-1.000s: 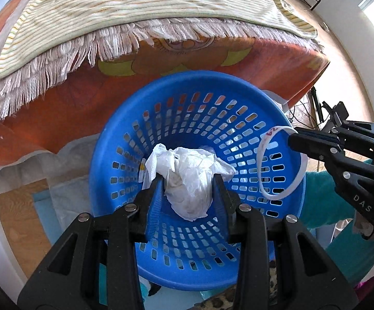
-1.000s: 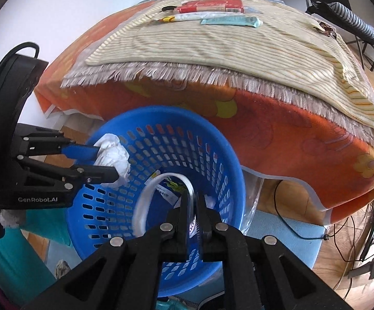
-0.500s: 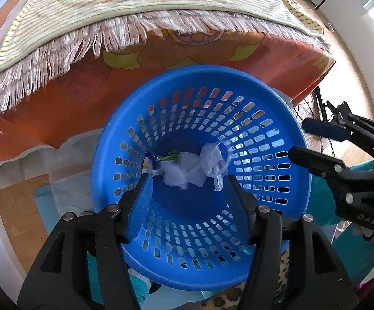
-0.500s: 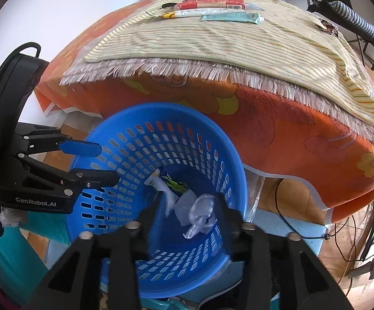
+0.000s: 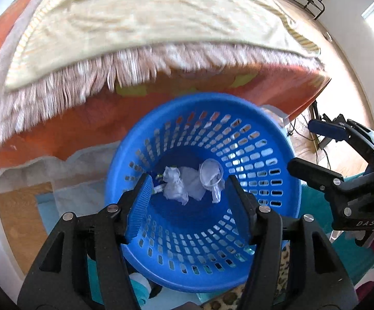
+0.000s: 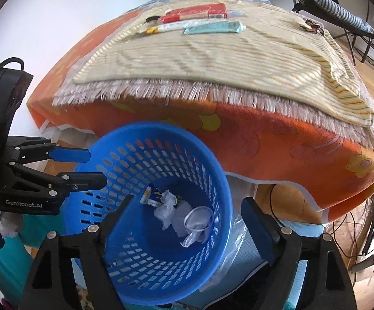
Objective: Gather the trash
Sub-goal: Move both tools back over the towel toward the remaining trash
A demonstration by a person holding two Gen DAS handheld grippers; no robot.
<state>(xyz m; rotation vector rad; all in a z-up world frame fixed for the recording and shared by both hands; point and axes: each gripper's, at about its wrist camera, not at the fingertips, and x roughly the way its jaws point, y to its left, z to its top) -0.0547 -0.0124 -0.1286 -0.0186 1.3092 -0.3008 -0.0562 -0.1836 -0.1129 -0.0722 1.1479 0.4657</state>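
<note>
A blue slotted basket (image 5: pixel 285 196) (image 6: pixel 212 175) stands on the floor against the bed. At its bottom lie crumpled white tissue (image 5: pixel 175 188) (image 6: pixel 166 208), a clear plastic piece with a white ring (image 5: pixel 210 174) (image 6: pixel 198 218) and a small printed wrapper (image 6: pixel 149 196). My left gripper (image 5: pixel 188 193) is open and empty above the basket's near rim; it also shows in the right wrist view (image 6: pixel 87 166). My right gripper (image 6: pixel 185 209) is open and empty over the basket; it shows at the right of the left wrist view (image 5: pixel 316 147).
A bed with an orange cover (image 6: pixel 277 139) and a fringed striped blanket (image 6: pixel 212 59) rises behind the basket. On the blanket lie a red box (image 6: pixel 194 13), a white tube (image 6: pixel 184 24) and a teal tube (image 6: pixel 214 28). Cables (image 6: pixel 352 230) trail on the wooden floor at right.
Both grippers opened and dropped their loads into the basket: the tissue from the left, the ringed plastic from the right. Both have since drawn back and upward.
</note>
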